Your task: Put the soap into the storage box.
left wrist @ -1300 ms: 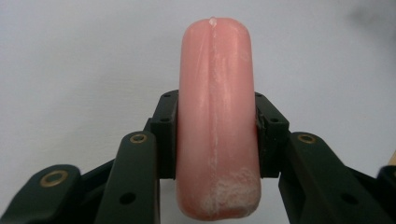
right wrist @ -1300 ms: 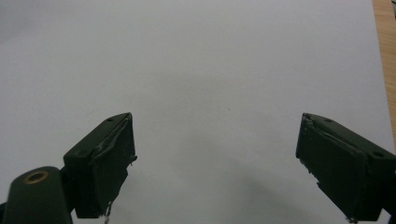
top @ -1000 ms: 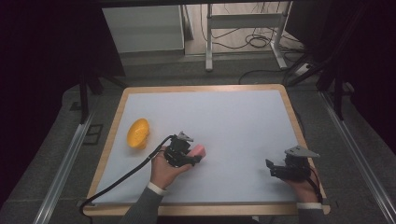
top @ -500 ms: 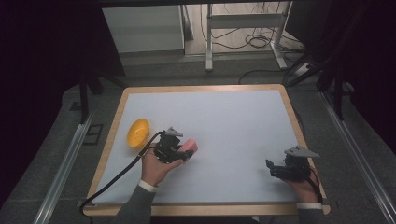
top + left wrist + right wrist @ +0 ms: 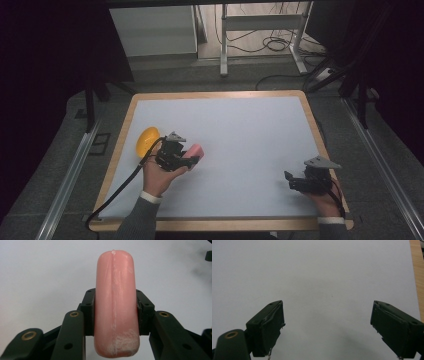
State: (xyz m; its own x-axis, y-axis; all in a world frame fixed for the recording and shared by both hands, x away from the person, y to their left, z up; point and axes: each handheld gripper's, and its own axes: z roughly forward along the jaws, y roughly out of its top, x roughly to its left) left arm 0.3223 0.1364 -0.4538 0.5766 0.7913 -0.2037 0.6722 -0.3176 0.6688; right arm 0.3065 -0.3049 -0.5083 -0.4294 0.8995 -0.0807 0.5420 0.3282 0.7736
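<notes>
A pink rounded bar (image 5: 115,290), like a piece of soap, stands on end between the jaws of my left gripper (image 5: 115,315), which is shut on it. From above, the left gripper (image 5: 189,158) is at the left middle of the white table, with the pink bar (image 5: 195,149) sticking out on its right side. A yellow rounded object (image 5: 147,140) lies just left of that hand. My right gripper (image 5: 291,181) rests near the front right corner. Its jaws stand wide apart with nothing between them, over bare white surface (image 5: 327,306).
The white table top has a wooden rim (image 5: 215,94); its right edge (image 5: 417,270) is close to the right gripper. A black cable (image 5: 117,192) trails from the left gripper to the front left corner. Metal rails and table legs stand on the floor around.
My left gripper has carried the pink bar to the left, closer to the yellow object. The right gripper has stayed where it was, still open.
</notes>
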